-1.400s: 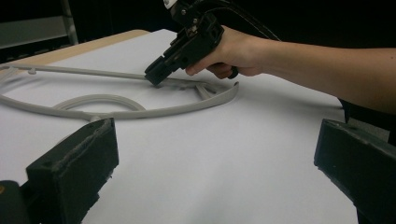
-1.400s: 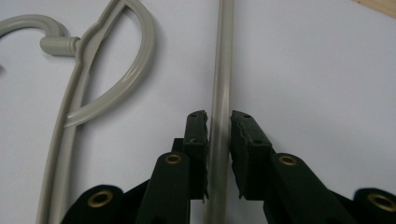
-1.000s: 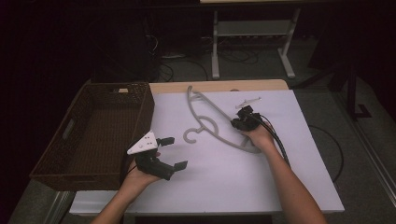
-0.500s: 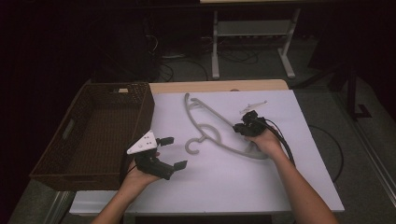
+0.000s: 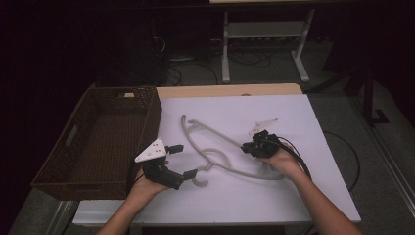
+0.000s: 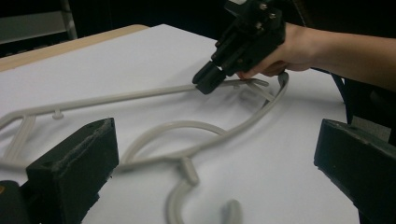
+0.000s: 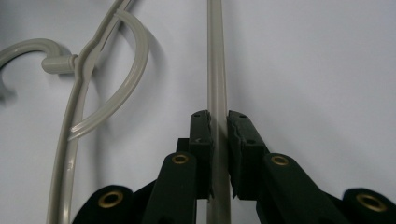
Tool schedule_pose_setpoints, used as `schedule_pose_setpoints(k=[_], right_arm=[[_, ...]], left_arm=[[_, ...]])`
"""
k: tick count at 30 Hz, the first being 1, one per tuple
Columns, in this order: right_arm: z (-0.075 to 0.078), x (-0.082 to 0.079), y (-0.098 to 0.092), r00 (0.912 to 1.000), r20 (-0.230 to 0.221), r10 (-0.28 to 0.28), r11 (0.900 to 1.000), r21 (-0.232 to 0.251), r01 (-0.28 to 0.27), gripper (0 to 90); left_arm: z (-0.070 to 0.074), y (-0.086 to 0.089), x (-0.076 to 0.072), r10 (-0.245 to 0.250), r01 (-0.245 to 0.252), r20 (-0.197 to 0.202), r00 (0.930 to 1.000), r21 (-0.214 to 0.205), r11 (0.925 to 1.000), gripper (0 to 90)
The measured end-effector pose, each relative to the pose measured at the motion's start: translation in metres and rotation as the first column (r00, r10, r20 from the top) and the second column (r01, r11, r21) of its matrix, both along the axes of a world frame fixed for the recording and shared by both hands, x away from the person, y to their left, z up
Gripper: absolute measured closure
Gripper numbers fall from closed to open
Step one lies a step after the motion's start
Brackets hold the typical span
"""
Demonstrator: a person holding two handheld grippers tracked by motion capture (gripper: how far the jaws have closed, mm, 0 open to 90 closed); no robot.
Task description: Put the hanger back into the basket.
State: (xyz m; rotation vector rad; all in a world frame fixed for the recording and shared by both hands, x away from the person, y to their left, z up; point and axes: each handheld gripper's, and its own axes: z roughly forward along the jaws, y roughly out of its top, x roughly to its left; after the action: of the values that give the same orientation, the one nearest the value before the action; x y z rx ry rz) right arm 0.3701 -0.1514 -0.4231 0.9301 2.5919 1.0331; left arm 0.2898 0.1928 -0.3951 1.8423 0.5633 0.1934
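A grey plastic coat hanger point(image 5: 220, 153) lies on the white table cover point(image 5: 293, 196), its hook turned toward the near left. My right gripper point(image 5: 246, 148) is shut on the hanger's straight bar point(image 7: 215, 60), which runs between the two pads point(image 7: 218, 123). My left gripper point(image 5: 185, 161) stands open just left of the hook, with nothing between its fingers. In the left gripper view the hook point(image 6: 187, 186) lies between and ahead of the wide jaws point(image 6: 217, 140). Farther off there, the right gripper point(image 6: 205, 84) pinches the hanger point(image 6: 196, 126).
An empty brown wicker basket point(image 5: 73, 176) stands along the table's left side, close to my left hand. A strip of bare wood point(image 5: 220, 91) shows at the far edge. A metal stand point(image 5: 264, 34) and cables are on the dark floor behind.
My right gripper has dragged the hanger toward the near edge, and the hook now lies close to the left gripper. The left gripper has stayed put.
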Motion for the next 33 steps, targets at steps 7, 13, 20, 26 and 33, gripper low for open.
schedule_pose_setpoints(k=[7, 13, 20, 26, 33], right_arm=[[-0.002, -0.022, 0.008, 0.9941, -0.008, 0.108, 0.9942, -0.003, -0.108, 80.1], [-0.009, -0.034, 0.012, 0.9831, -0.005, 0.183, 0.9827, -0.028, -0.183, 79.6], [-0.008, -0.038, 0.01, 0.9876, -0.006, 0.157, 0.9872, -0.028, -0.157, 63.3], [0.002, -0.052, 0.001, 0.9935, 0.002, 0.114, 0.9935, 0.004, -0.114, 69.7], [-0.004, -0.071, -0.008, 0.9949, -0.029, 0.097, 0.9948, -0.028, -0.097, 89.2]], left_arm=[[0.0, -0.001, -0.001, -0.003, 0.003, -0.001, 1.0, 0.005, 1.0, 0.0], [0.0, -0.001, -0.001, -0.004, 0.004, 0.0, 1.0, 0.004, 1.0, 0.0], [-0.001, -0.002, -0.001, -0.007, 0.007, -0.002, 1.0, 0.004, 1.0, 0.0], [-0.001, -0.001, -0.001, -0.006, 0.006, -0.002, 1.0, 0.008, 1.0, 0.0], [-0.001, -0.002, -0.001, -0.004, 0.004, -0.001, 1.0, 0.006, 1.0, 0.0]])
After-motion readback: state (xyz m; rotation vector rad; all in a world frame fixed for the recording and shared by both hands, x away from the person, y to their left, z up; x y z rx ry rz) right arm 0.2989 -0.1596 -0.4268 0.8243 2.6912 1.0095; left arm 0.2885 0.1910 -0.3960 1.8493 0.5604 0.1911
